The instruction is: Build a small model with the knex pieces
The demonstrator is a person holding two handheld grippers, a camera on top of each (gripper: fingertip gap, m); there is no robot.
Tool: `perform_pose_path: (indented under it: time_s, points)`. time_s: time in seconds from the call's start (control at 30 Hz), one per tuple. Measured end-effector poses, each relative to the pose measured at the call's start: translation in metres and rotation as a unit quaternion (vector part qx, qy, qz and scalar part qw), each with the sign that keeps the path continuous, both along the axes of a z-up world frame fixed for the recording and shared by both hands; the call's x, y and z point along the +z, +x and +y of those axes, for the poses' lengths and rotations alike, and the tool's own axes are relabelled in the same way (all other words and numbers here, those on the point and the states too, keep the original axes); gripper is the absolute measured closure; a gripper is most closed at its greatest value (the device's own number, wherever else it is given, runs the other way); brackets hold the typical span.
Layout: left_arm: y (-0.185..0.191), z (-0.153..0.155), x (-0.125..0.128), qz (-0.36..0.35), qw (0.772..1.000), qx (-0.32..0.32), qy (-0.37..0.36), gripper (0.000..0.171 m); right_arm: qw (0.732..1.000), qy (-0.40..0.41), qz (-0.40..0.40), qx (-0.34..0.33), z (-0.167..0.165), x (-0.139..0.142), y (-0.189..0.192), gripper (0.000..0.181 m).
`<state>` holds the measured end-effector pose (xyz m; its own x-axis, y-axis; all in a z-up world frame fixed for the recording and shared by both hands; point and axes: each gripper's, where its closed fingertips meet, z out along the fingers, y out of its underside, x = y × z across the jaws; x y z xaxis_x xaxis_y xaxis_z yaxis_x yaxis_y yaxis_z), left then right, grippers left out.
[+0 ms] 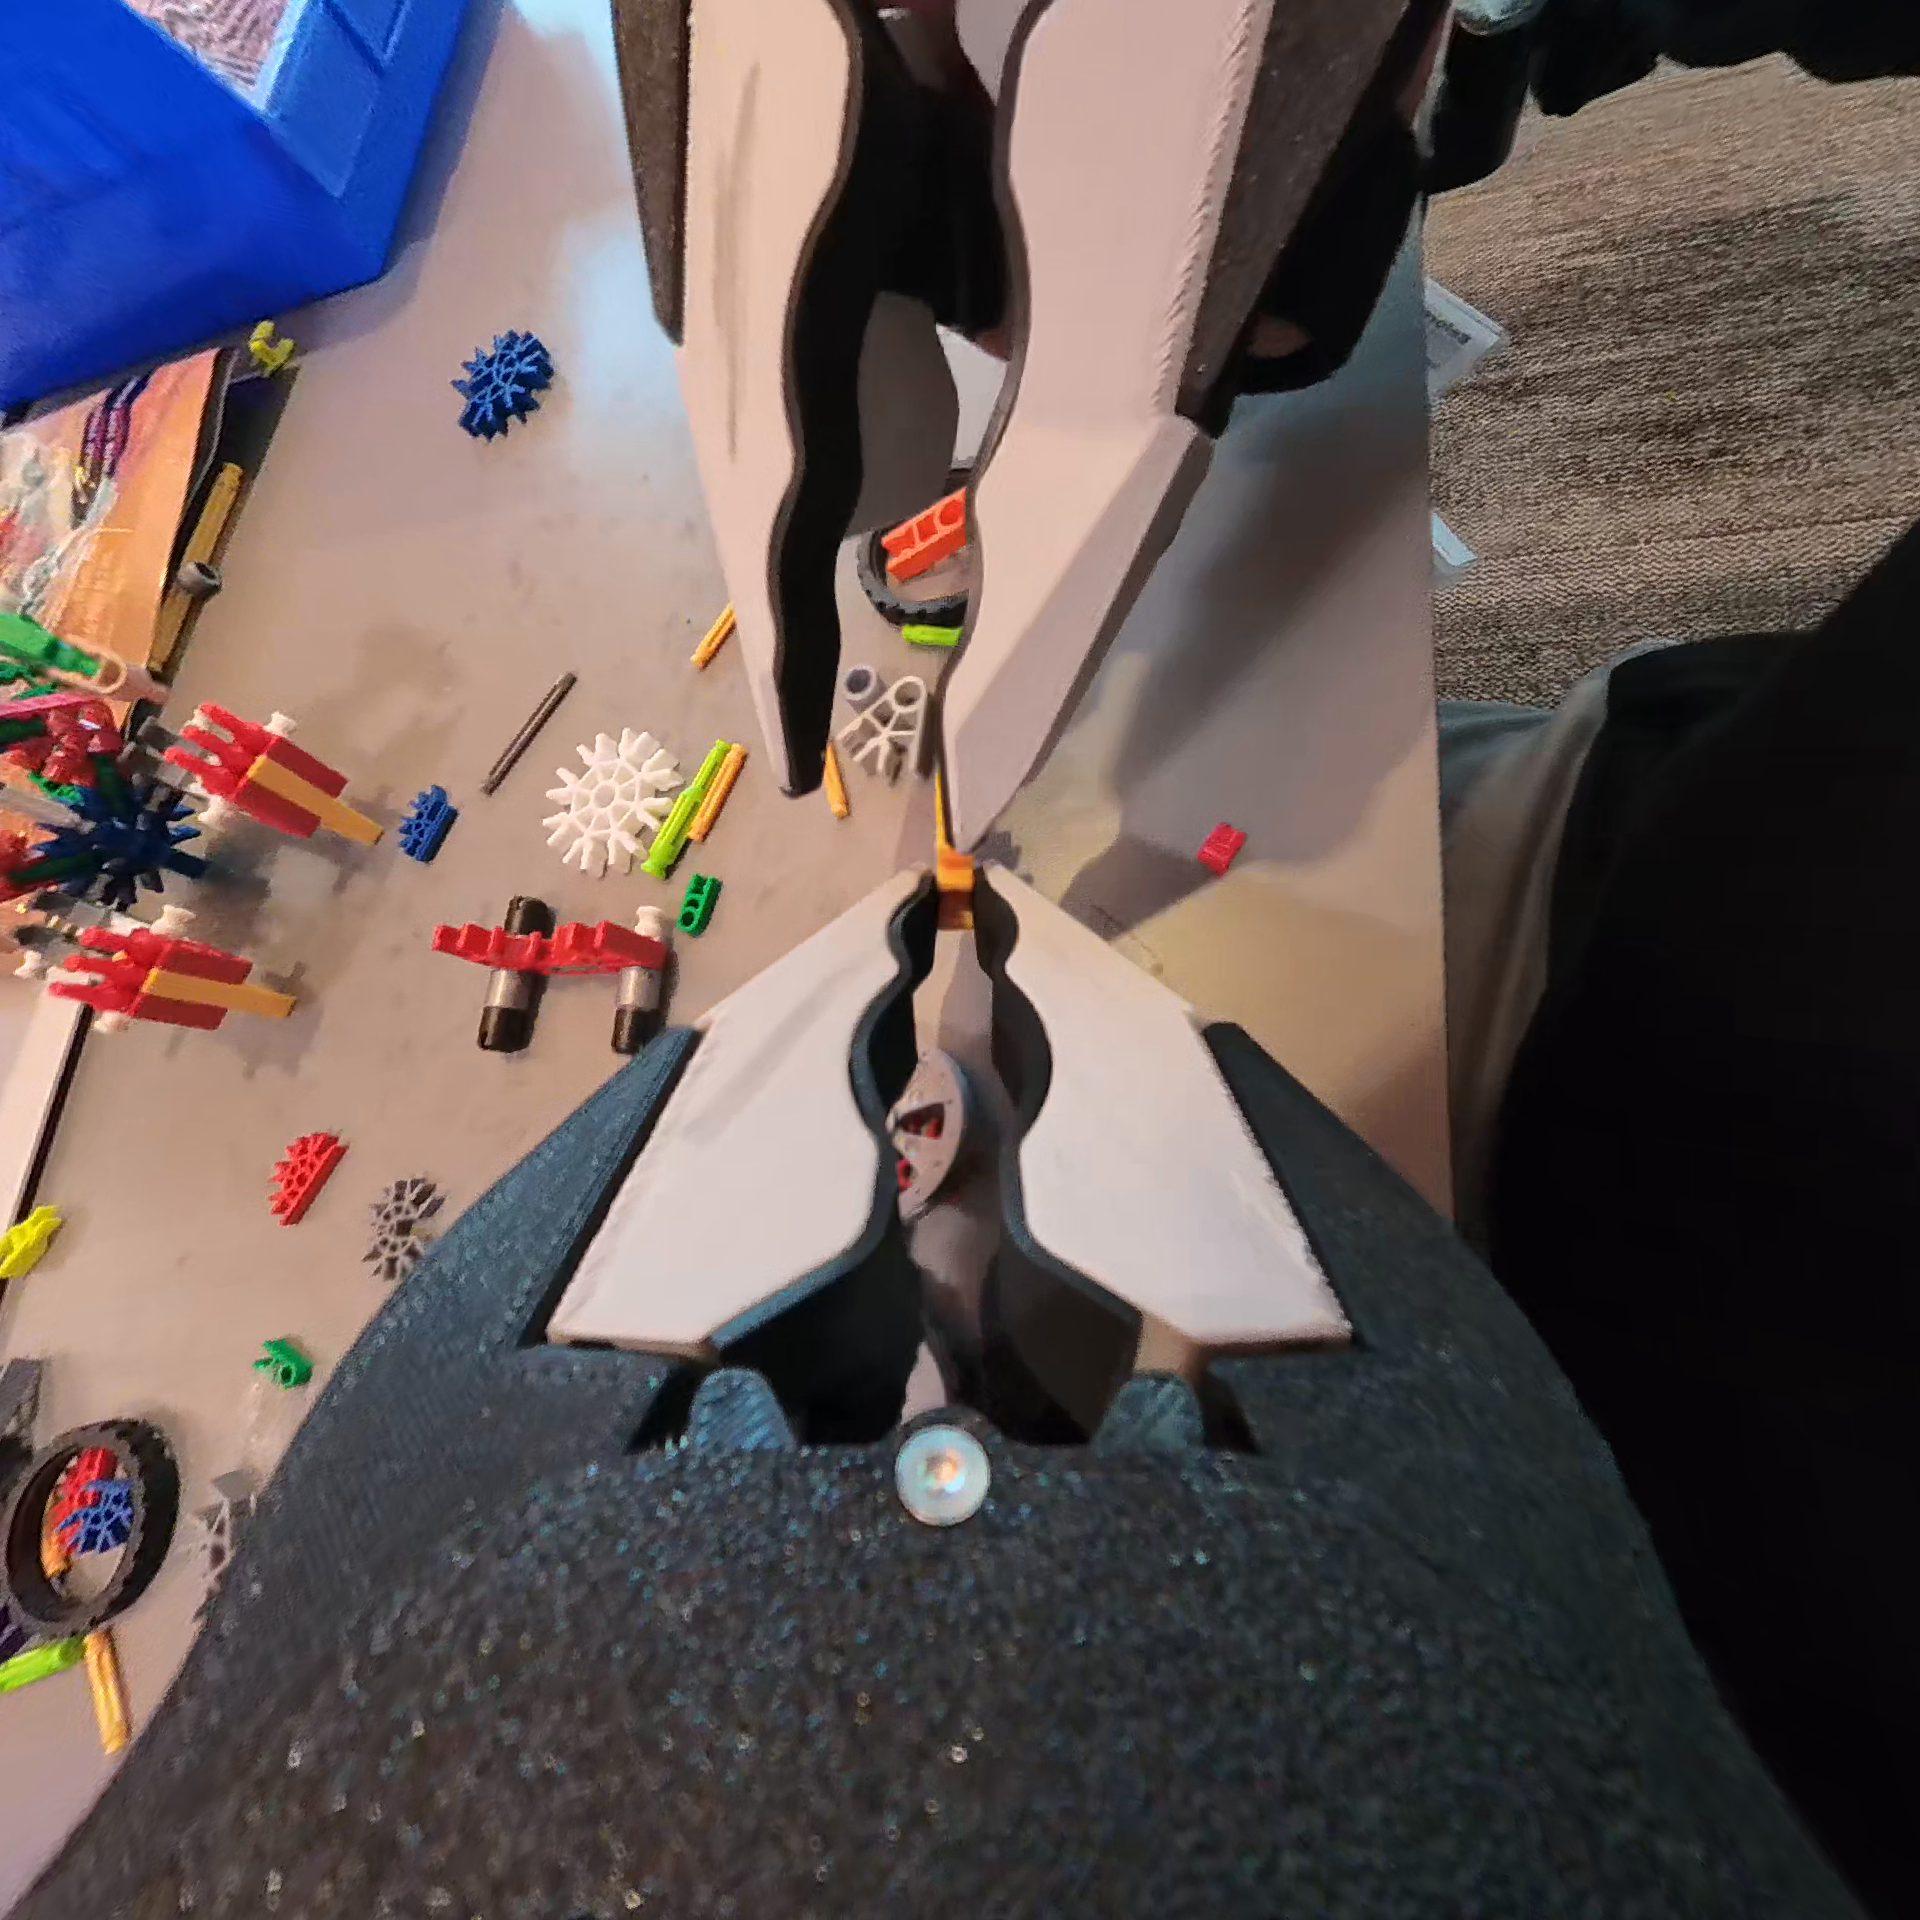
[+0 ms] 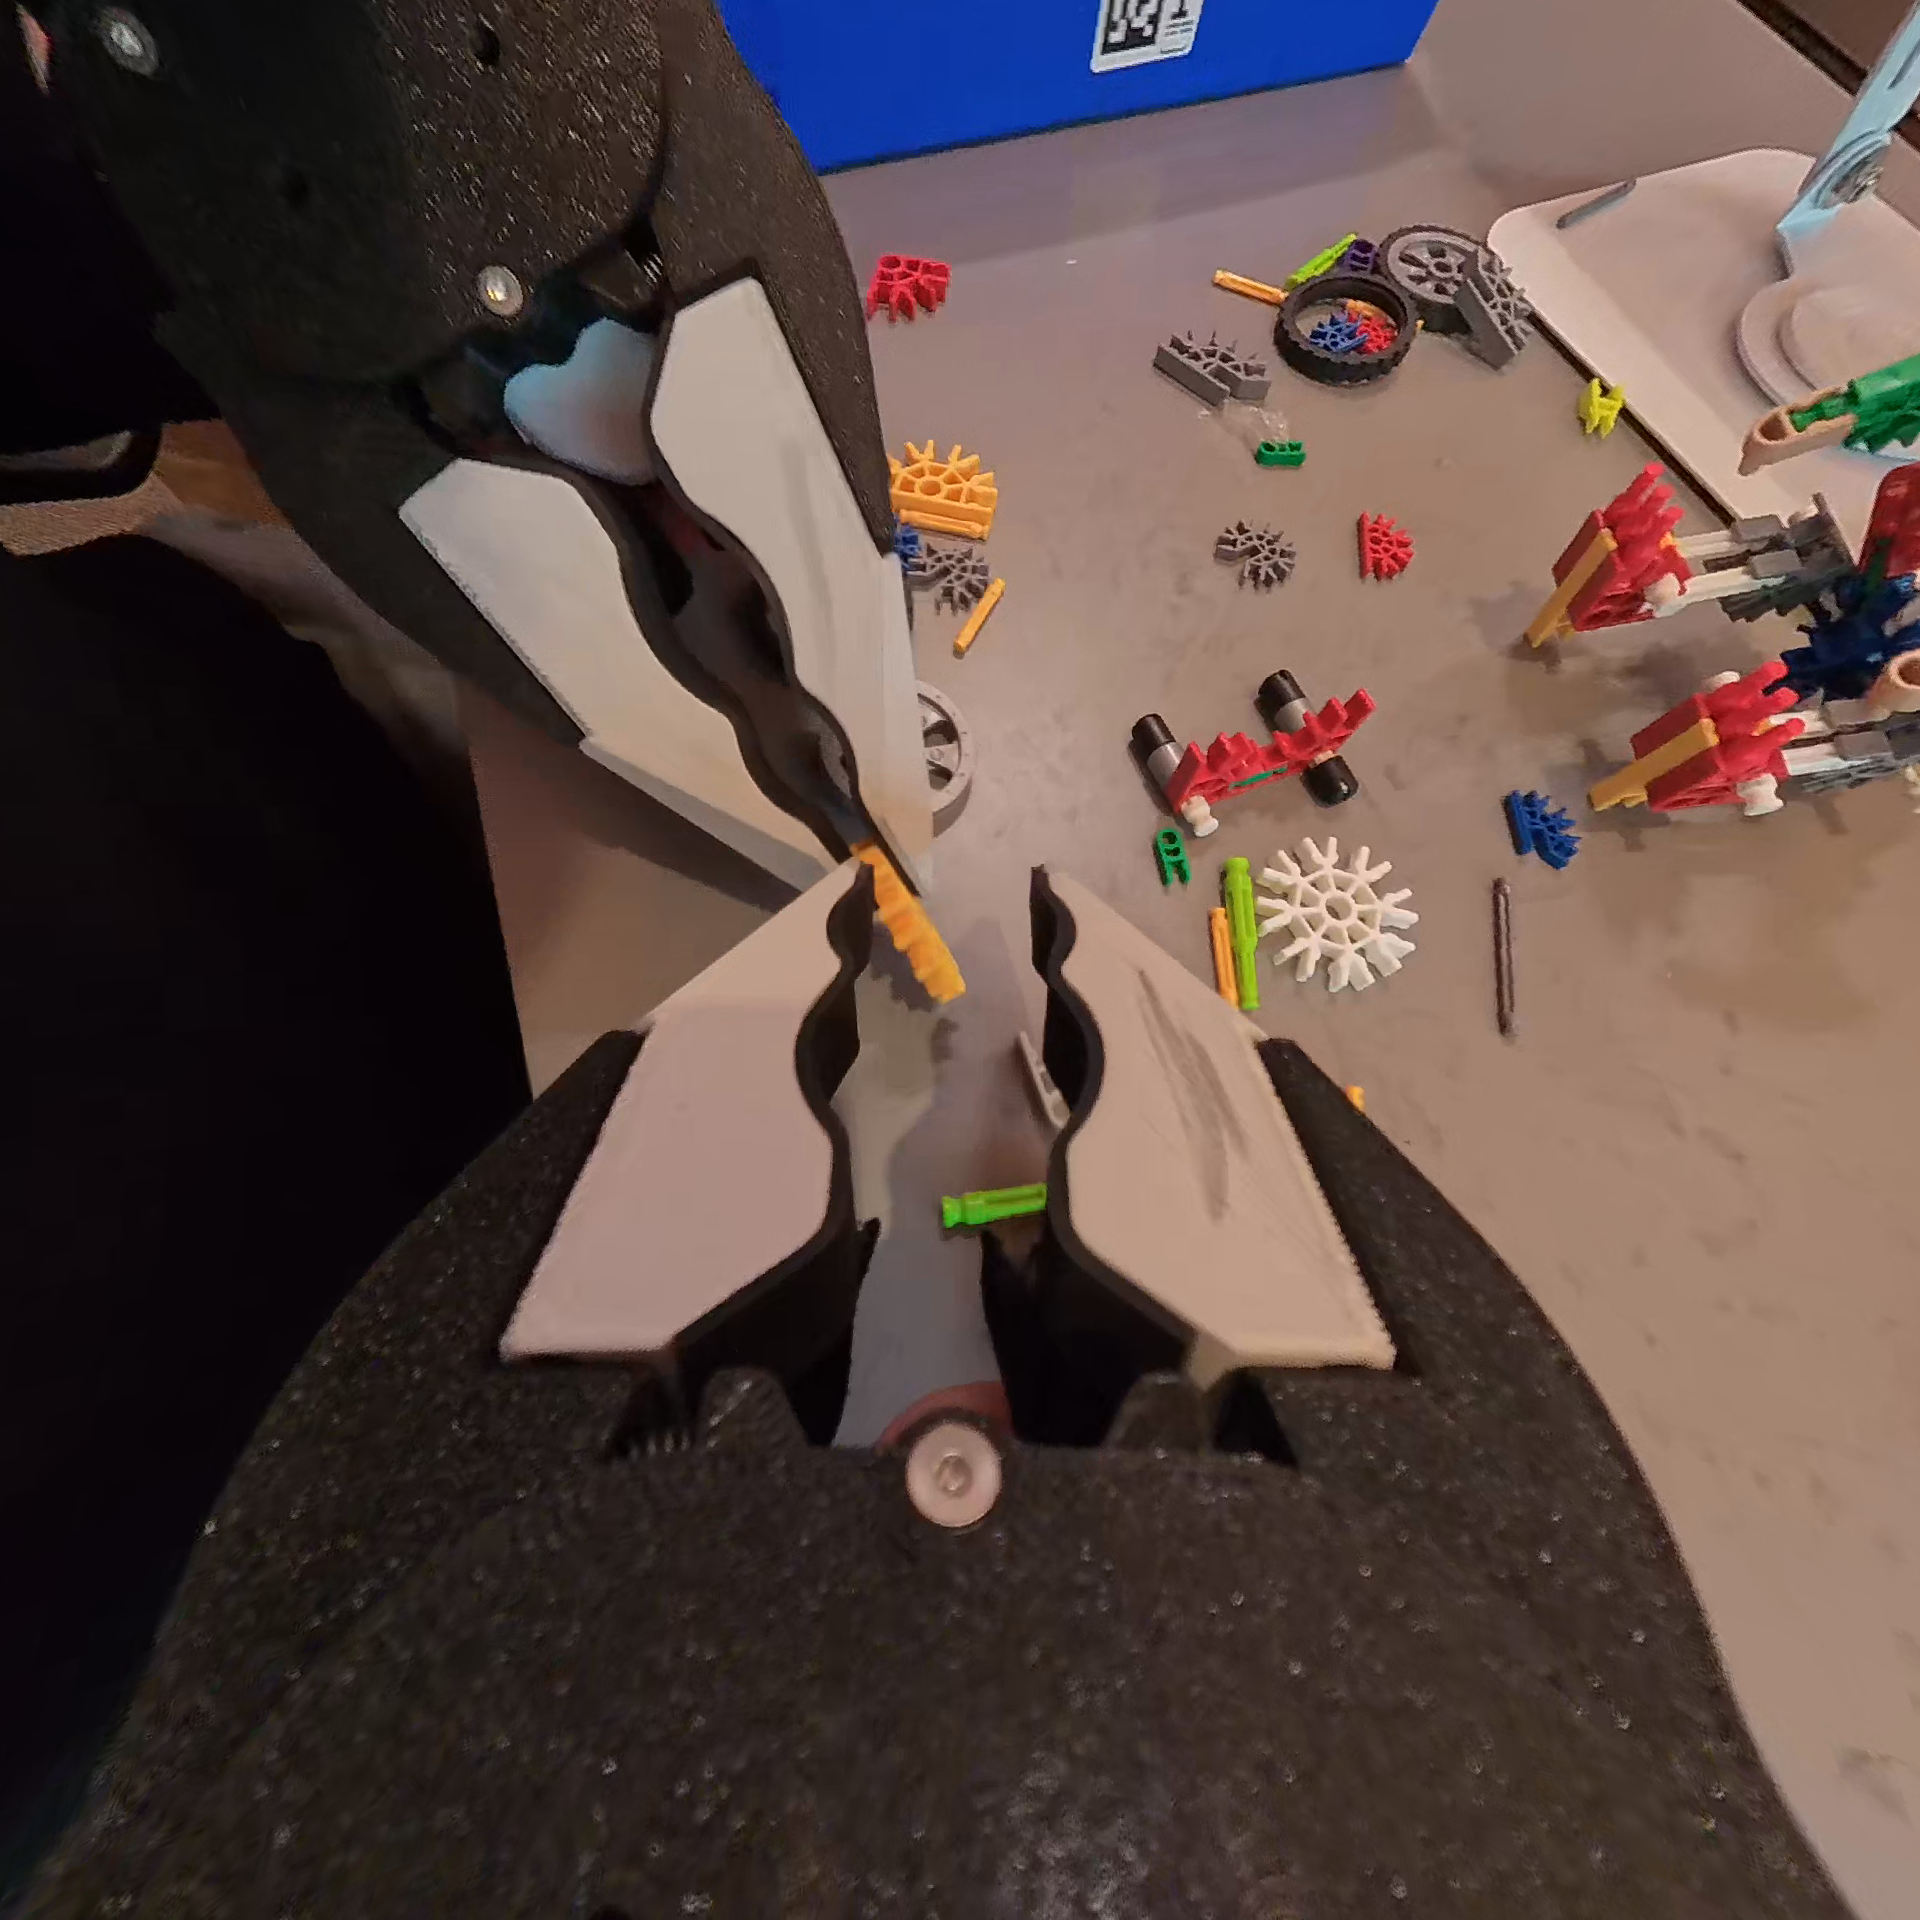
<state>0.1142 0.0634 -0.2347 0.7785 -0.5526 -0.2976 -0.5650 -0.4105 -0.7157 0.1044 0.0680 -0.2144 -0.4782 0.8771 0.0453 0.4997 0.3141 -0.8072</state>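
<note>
the left gripper [image 1: 954,883] is clamped on an orange connector piece [image 2: 914,930] above the counter [image 2: 1558,1195], near its front edge; the right gripper [image 2: 948,883] stands apart around it, beside a white snowflake piece [image 2: 1335,914].

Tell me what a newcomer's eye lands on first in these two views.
First, the two grippers meeting tip to tip: the left gripper has its jaws shut on a yellow toothed connector, while the right gripper faces it with jaws open. Next, the scatter of colourful construction-toy pieces on the grey table, notably a white snowflake connector at centre right and a blue bin at the far edge.
</note>
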Motion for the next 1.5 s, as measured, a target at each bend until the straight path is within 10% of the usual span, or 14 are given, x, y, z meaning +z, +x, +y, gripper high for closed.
perform_pose_path:
  time_s: [0.53,1.2,1.5]
  points:
    - [-0.107,-0.012,0.003,0.051,0.987,0.152,-0.022,0.159,0.992,0.031,-0.027,-0.120,0.077,0.003,0.035,0.138]
    - [-0.099,-0.016,0.001,0.043,0.989,0.139,-0.024,0.148,0.980,0.076,-0.098,-0.159,0.106,-0.015,0.090,0.132]
    - [-0.096,-0.011,0.004,0.045,0.990,0.134,-0.020,0.148,0.960,0.067,-0.140,-0.232,0.138,-0.038,0.082,0.167]
